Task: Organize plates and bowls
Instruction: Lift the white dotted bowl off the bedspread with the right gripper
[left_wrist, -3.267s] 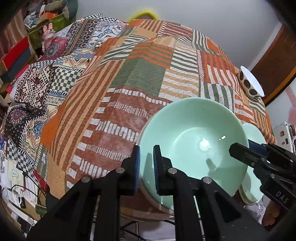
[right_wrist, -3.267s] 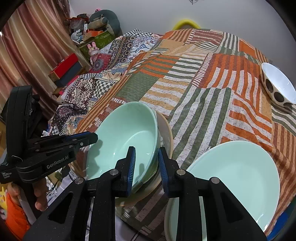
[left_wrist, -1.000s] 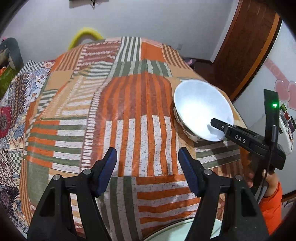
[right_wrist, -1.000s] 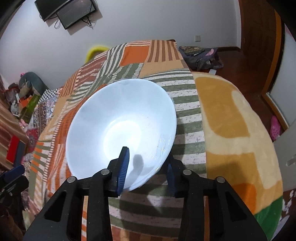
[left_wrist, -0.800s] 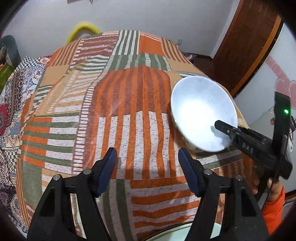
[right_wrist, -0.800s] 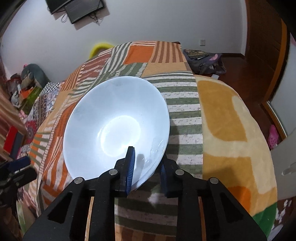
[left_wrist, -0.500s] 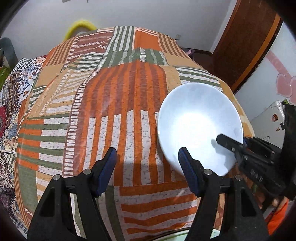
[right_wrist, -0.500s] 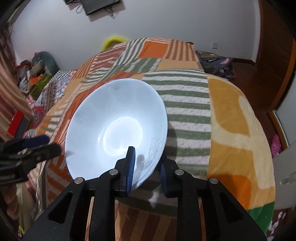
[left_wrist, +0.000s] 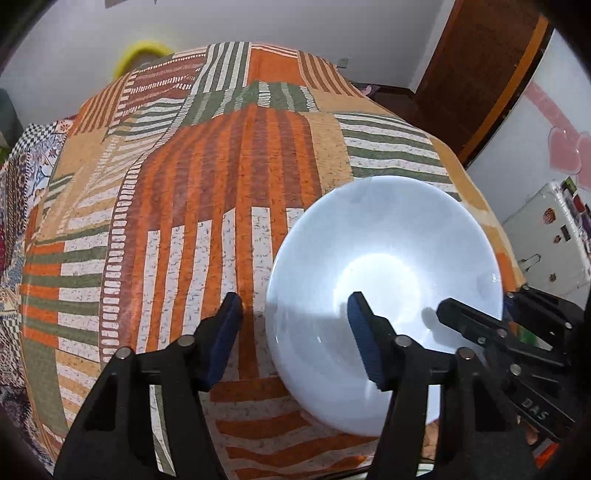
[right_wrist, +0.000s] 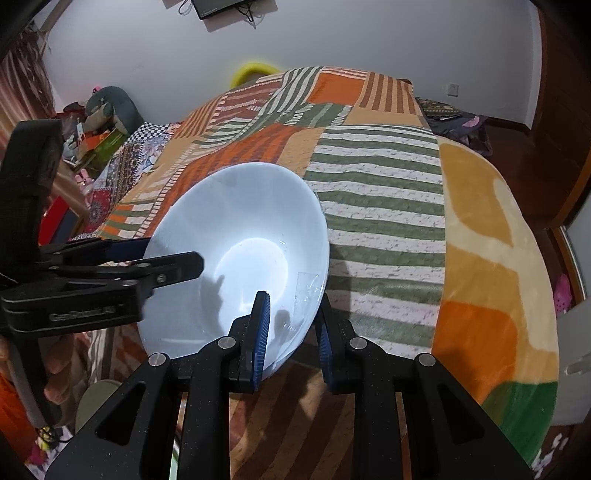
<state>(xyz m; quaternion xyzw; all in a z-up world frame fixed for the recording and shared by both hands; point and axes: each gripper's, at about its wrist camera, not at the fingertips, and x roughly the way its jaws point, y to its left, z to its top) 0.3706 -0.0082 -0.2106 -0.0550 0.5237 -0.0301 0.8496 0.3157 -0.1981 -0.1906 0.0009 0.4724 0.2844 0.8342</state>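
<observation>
My right gripper (right_wrist: 293, 332) is shut on the near rim of a white bowl (right_wrist: 240, 266) and holds it tilted above the patchwork bedspread (right_wrist: 373, 177). In the left wrist view the same white bowl (left_wrist: 384, 254) fills the lower right, with the right gripper (left_wrist: 476, 325) clamped on its right edge. My left gripper (left_wrist: 295, 336) is open, and the bowl's left rim lies between its two blue pads. The left gripper also shows in the right wrist view (right_wrist: 173, 258), with its tip over the bowl's left side.
The striped orange, green and white bedspread (left_wrist: 207, 177) covers the surface. A brown wooden door (left_wrist: 476, 62) and a white appliance (left_wrist: 550, 243) stand at the right. Toys and boxes (right_wrist: 99, 125) clutter the left. A pale green dish edge (right_wrist: 92, 402) shows at lower left.
The right gripper closed on the white bowl's rim, lifted it and carried it leftward toward the left gripper. The bowl's left rim now sits between the open left fingers.
</observation>
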